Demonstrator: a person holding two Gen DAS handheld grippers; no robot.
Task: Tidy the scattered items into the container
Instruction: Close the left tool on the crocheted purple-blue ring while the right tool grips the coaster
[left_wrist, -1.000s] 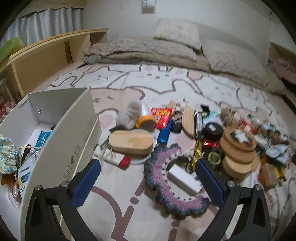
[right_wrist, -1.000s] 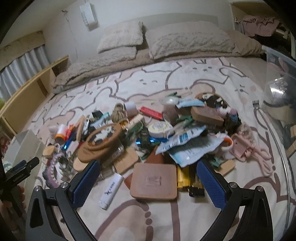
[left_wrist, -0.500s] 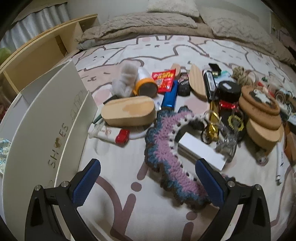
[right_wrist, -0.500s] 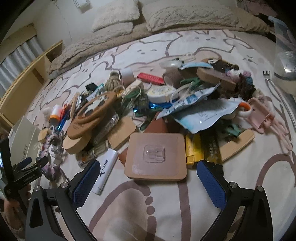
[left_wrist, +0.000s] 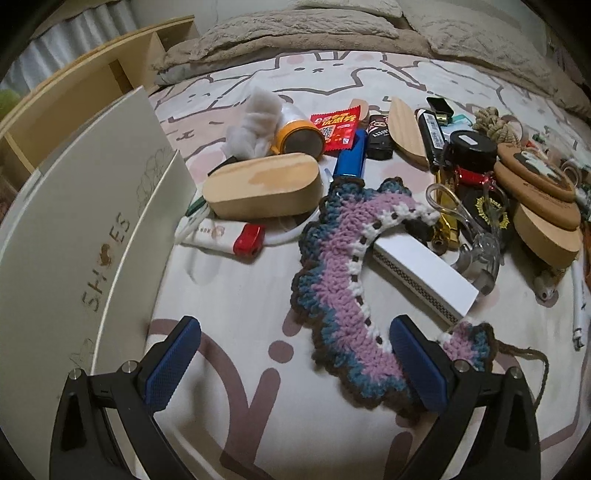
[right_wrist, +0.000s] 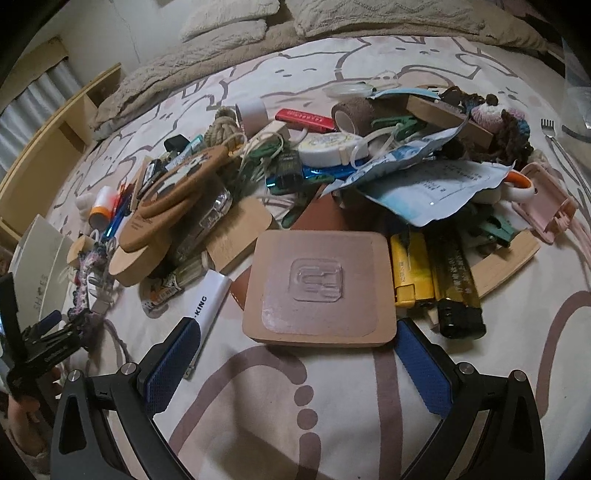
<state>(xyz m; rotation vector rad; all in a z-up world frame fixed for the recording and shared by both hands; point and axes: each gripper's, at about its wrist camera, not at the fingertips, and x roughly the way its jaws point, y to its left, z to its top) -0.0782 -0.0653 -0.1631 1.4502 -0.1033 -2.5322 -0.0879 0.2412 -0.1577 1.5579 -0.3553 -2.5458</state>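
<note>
Both wrist views low over bed (left_wrist: 236, 295), sharing crochet piece (left_wrist: 343, 266)

We saw the white shoe box (left_wrist: 85, 236) standing at the left edge of the bed, "SHOES" printed on its side. Just beside it lay a red-capped lighter (left_wrist: 225, 236) and a wooden oval block (left_wrist: 262, 188). A purple-and-teal crocheted piece (left_wrist: 347, 284) curved flat over a white box (left_wrist: 424, 273). Farther right, a square tan pad (right_wrist: 321, 284) lay flat against a yellow lighter (right_wrist: 410, 269).
</note>
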